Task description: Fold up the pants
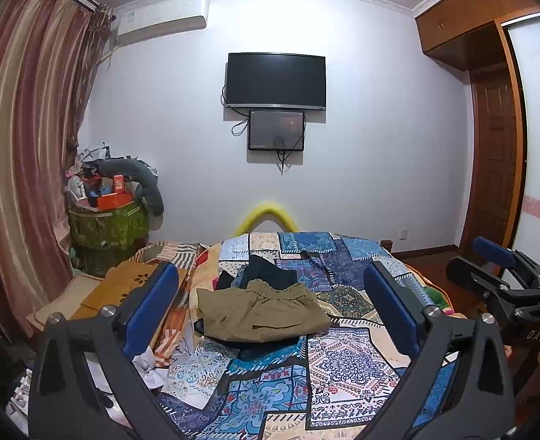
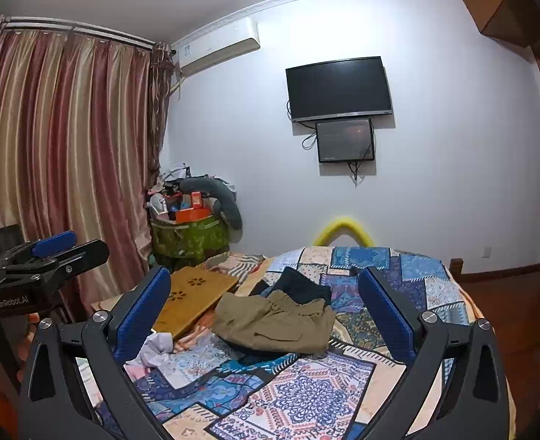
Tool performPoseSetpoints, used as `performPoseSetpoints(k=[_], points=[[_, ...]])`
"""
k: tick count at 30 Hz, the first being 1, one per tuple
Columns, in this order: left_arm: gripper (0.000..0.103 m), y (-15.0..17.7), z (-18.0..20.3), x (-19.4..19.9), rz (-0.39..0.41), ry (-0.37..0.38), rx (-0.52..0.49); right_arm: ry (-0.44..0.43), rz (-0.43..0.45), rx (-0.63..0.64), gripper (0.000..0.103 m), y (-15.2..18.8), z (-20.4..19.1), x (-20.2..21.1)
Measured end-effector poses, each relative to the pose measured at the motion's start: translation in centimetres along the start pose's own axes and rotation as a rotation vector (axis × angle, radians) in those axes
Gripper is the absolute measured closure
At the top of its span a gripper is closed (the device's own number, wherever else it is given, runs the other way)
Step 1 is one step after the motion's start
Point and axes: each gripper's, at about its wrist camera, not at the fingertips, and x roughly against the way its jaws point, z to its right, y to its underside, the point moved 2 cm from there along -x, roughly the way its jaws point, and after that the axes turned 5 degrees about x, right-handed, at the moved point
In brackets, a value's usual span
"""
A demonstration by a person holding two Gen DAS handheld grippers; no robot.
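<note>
Olive-brown pants (image 1: pixel 262 313) lie folded in a compact rectangle on the patchwork bedspread (image 1: pixel 343 363), on top of a dark garment (image 1: pixel 270 273). My left gripper (image 1: pixel 270 286) stands open above the bed, short of the pants, with nothing between its blue pads. The right wrist view shows the same pants (image 2: pixel 273 321) ahead, and my right gripper (image 2: pixel 264 284) is open and empty as well. Each gripper appears at the edge of the other's view: the right gripper (image 1: pixel 497 267) and the left gripper (image 2: pixel 53 247).
A wooden lap tray (image 2: pixel 193 299) lies on the bed left of the pants. White crumpled cloth (image 2: pixel 156 348) sits near it. A green basket (image 1: pixel 108 223) full of clutter stands by the striped curtain (image 1: pixel 24 146). A wall TV (image 1: pixel 275 80) and a wooden wardrobe (image 1: pixel 490 146) are beyond.
</note>
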Motion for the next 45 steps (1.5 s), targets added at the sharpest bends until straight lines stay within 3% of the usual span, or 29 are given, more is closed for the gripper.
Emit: performPoseSetpoints(k=[45], points=[[0.0,0.2,0.2,-1.0,-0.04,0.061,0.003,0.023,-0.003,-0.016,0.001,-0.1,0.8,0.8]])
